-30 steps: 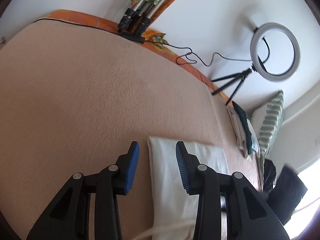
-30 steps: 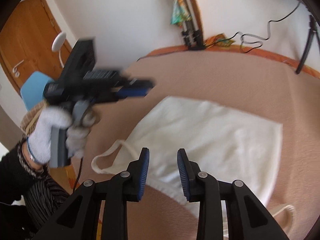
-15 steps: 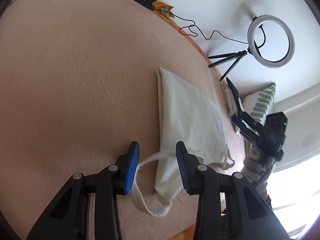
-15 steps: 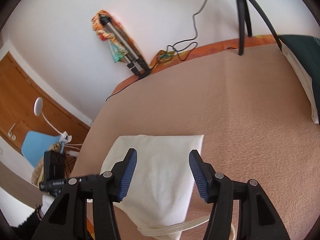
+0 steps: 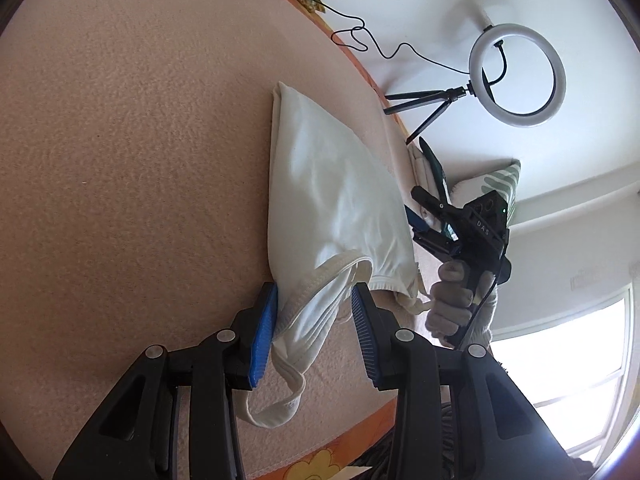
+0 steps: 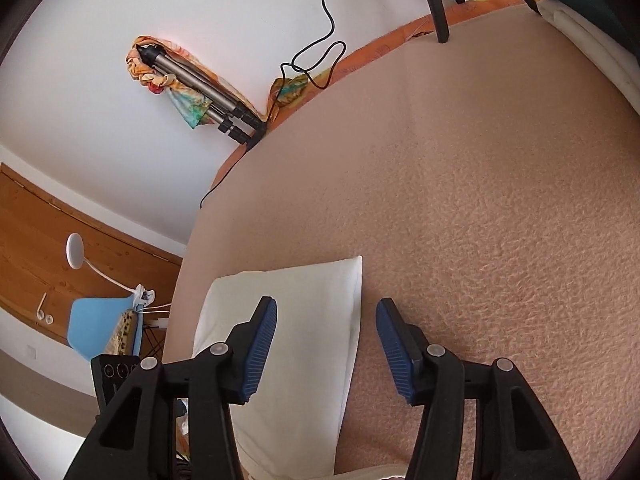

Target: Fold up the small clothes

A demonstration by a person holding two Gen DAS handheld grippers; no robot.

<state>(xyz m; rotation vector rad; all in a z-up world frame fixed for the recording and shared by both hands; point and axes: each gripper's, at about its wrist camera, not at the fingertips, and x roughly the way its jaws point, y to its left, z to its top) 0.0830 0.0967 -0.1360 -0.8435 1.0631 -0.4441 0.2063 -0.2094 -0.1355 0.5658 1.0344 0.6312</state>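
A small white strappy top lies flat on the peach blanket. In the left wrist view my left gripper is open, its jaws either side of the top's near strap end; a strap loop trails below it. My right gripper shows there too, held in a gloved hand at the top's far side edge. In the right wrist view my right gripper is open, straddling the right edge of the top, near one corner.
A ring light on a tripod stands at the blanket's far edge, with a cable. Folded clothes and a striped pillow lie past the top. A folded tripod leans on the wall. The blanket's orange edge is close.
My left gripper has moved forward so the strap end now lies between its jaws. My right gripper has opened wider and shifted to the top's right edge.
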